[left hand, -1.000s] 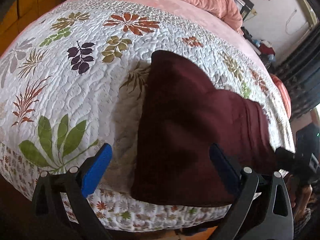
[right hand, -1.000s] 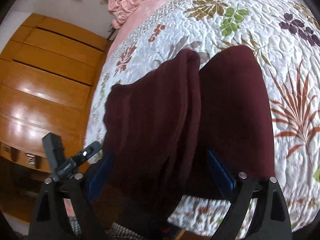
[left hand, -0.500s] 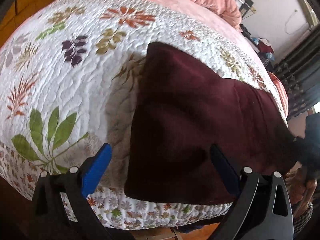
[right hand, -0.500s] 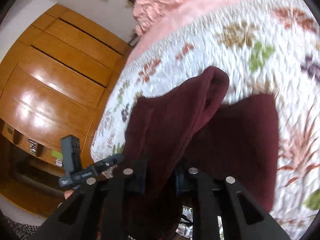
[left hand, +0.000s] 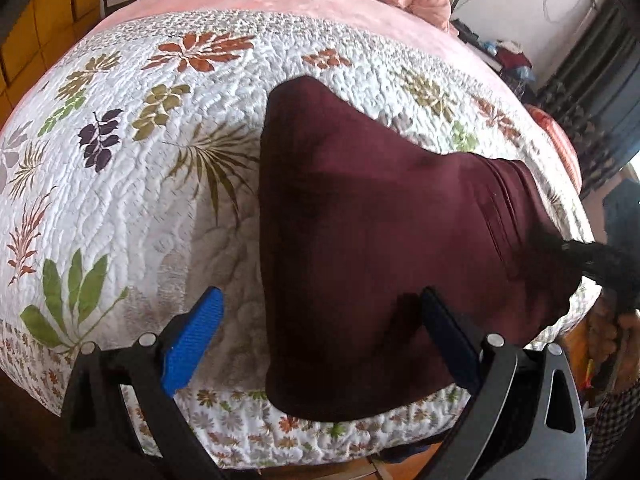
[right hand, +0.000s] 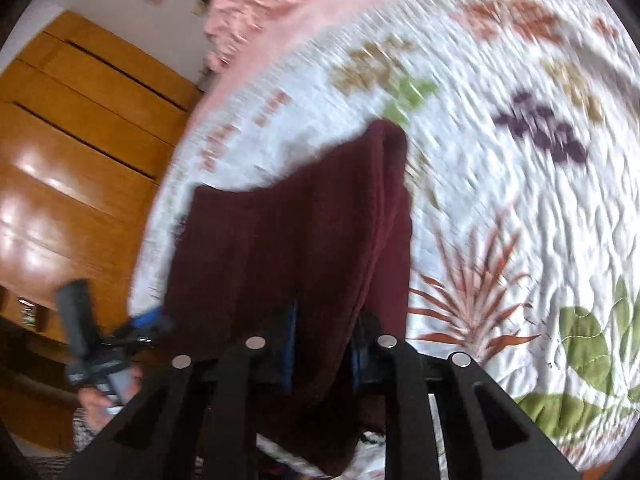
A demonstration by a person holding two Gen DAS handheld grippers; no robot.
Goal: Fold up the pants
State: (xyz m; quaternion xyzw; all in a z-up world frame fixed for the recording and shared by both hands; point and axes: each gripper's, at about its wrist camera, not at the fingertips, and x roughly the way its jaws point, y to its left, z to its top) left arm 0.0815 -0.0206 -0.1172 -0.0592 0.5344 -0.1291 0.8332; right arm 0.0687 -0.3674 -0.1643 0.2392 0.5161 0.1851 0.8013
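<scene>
Left gripper point(left hand: 320, 340), in the left wrist view, hangs spread wide at the near edge of the bed, holding nothing. Its blue left pad point(left hand: 192, 344) sits over bare quilt point(left hand: 120, 200), its right finger over the pants point(left hand: 360, 240). The maroon pants lie on the quilt ahead and to the right of it, their long axis running from the near hem away to the right, where the right gripper point(left hand: 592, 260) meets the cloth at its far end. The near left edge of the fabric lies between this gripper's fingers.

Right wrist view, blurred: the right gripper point(right hand: 322, 344) is clamped on a raised fold of the pants point(right hand: 300, 240), which rises straight ahead between the jaws. The left gripper point(right hand: 148, 320) shows low at left, at the garment's other end. I judge the right gripper leads the fold across toward the left.
</scene>
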